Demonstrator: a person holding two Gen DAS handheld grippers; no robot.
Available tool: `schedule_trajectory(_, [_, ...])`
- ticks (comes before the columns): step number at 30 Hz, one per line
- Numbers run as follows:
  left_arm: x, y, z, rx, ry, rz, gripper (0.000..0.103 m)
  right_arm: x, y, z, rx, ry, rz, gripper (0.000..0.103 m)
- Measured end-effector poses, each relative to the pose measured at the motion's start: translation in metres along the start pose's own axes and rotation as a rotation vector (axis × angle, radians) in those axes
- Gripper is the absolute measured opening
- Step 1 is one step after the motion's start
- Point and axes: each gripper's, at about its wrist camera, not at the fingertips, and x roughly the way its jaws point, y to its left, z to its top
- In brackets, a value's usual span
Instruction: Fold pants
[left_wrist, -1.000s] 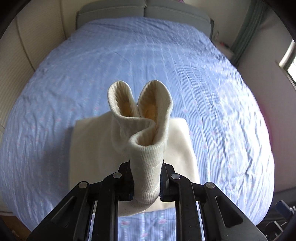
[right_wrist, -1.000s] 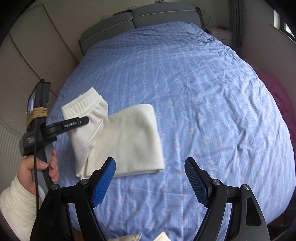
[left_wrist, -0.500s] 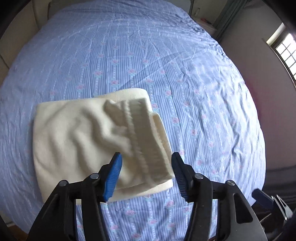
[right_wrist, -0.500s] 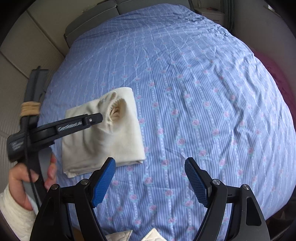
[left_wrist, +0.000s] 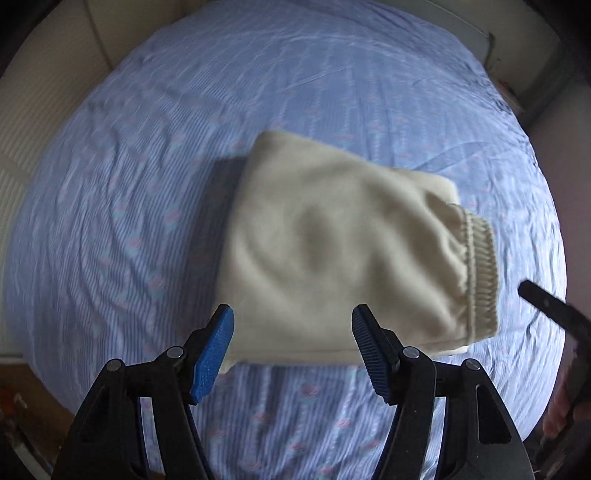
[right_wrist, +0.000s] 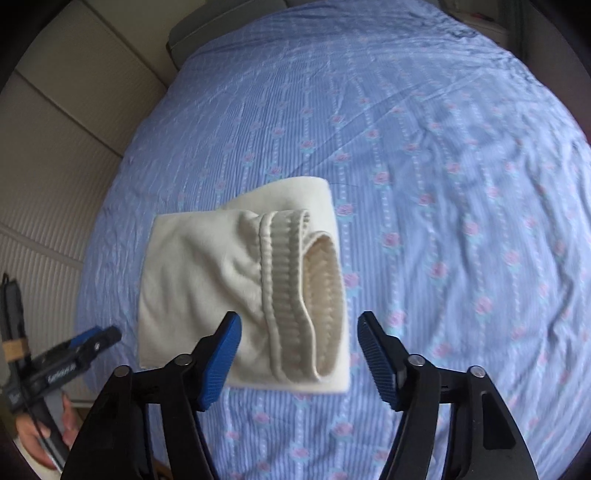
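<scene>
Left wrist view, lower centre: the left gripper (left_wrist: 291, 345) is gaping wide and holding nothing, having let go of the ribbed cuff it was pinching a second ago. The folded cream fleece pants (left_wrist: 332, 251) are now lying flat mid-frame on the blue striped floral bedsheet (left_wrist: 129, 192), ribbed waistband (left_wrist: 480, 273) at the right edge. Right wrist view: the right gripper (right_wrist: 299, 349) is hanging wide open and empty over the pants (right_wrist: 207, 280), nearer than before.

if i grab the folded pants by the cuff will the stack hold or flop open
Likely flops: the pants are soft knit, layers loose. The ribbed cuff gapes open on top, so it would probably lift alone. Probably light and unlikely to slide on the bed.
</scene>
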Motion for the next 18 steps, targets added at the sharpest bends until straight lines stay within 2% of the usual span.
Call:
schedule_trajectory(5, [0.005,0.011,-0.013,-0.008,0.036,-0.005,0.065,0.050,0.005,0.025,-0.009,0.064,-0.051,0.051])
schedule_trajectory(6, [0.006,0.008,-0.012,-0.005,0.040,-0.016,0.065,0.056,0.006,0.027,-0.011,0.074,-0.056,0.046])
schedule_trajectory(7, [0.007,0.006,-0.009,-0.003,0.043,-0.025,0.065,0.063,0.006,0.029,-0.013,0.090,-0.064,0.033])
schedule_trajectory(8, [0.007,0.005,-0.008,-0.001,0.045,-0.036,0.065,0.067,0.008,0.030,-0.009,0.105,-0.058,0.026])
schedule_trajectory(13, [0.008,-0.005,-0.001,0.018,0.040,-0.065,0.066,0.044,0.033,0.023,-0.089,0.027,-0.029,0.009])
schedule_trajectory(18, [0.010,-0.007,-0.001,0.020,0.046,-0.066,0.066,0.014,0.027,0.022,-0.090,-0.060,-0.035,0.006])
